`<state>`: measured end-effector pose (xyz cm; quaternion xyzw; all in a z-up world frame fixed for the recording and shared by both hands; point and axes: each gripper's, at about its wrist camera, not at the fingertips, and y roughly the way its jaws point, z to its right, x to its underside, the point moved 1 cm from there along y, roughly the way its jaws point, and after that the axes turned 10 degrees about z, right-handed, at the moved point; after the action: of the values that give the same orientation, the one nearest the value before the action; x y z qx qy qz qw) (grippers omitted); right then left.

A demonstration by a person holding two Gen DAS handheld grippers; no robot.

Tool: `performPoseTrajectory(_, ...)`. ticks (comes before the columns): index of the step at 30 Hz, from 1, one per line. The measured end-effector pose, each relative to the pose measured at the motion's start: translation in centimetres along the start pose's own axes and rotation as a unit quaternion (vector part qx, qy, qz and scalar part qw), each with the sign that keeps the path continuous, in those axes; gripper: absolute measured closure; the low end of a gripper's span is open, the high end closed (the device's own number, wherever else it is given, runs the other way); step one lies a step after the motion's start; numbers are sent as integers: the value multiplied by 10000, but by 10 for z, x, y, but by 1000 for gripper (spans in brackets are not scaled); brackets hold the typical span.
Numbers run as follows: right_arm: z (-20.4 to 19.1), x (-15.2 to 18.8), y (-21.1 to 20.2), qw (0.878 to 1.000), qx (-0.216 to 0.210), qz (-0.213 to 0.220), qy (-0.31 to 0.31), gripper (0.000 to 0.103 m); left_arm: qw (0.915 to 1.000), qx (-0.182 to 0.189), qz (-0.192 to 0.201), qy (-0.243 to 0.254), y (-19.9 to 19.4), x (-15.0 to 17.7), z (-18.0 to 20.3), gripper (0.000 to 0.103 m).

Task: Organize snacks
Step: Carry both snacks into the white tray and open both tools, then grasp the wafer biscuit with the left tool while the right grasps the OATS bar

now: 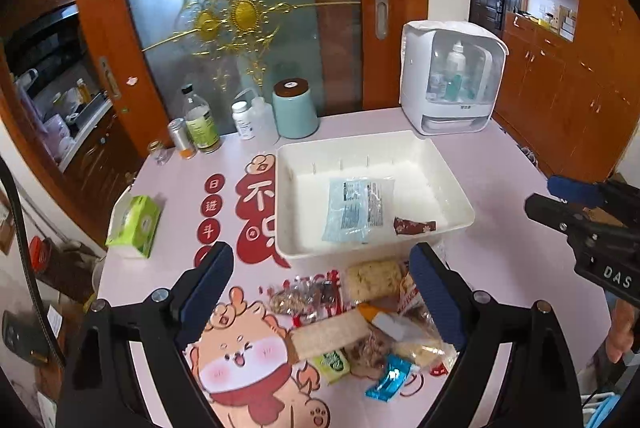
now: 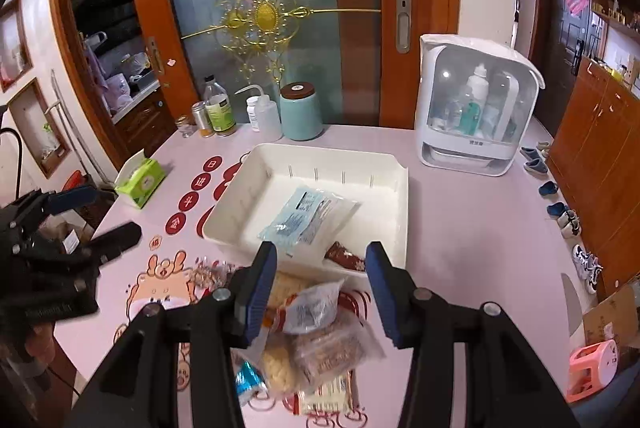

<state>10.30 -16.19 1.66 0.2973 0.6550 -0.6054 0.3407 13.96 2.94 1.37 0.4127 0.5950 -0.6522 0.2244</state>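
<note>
One white tray point(image 1: 452, 224) holds two packets, the blue packet point(image 1: 352, 208) lying lengthwise toward its far wall, while the left gripper point(image 1: 320, 292) gapes wide and the right gripper point(image 2: 320, 288) stands part open, both empty.

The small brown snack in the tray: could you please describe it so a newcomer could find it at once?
Find the white tray mid-table. Inside, near its front right corner, the brown wrapper lies beside a light blue packet. It is far smaller, dark brown with pale specks.
</note>
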Motion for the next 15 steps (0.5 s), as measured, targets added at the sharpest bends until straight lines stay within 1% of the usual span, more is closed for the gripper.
performPoseTrajectory(3,-8,10,-18,9996,2,144,-236,56,9999,-95,65,96,-19,6,-1,14)
performPoseTrajectory(6,-19,19,-35,9983,-122,274,-493,56,9994,-211,124,227,-37,11,0,14)
performPoseTrajectory(8,-25,24,-44,9973,-178,331,-624,56,9993,-264,128,217,-45,15,-3,14)
performPoseTrajectory(11,-31,30,-48,9971,-287,300,-639,56,9995,-206,93,235,-51,21,-5,14)
performPoseTrajectory(15,-36,40,-45,9968,-440,203,-629,56,9990,-256,94,367,-54,29,-7,14)
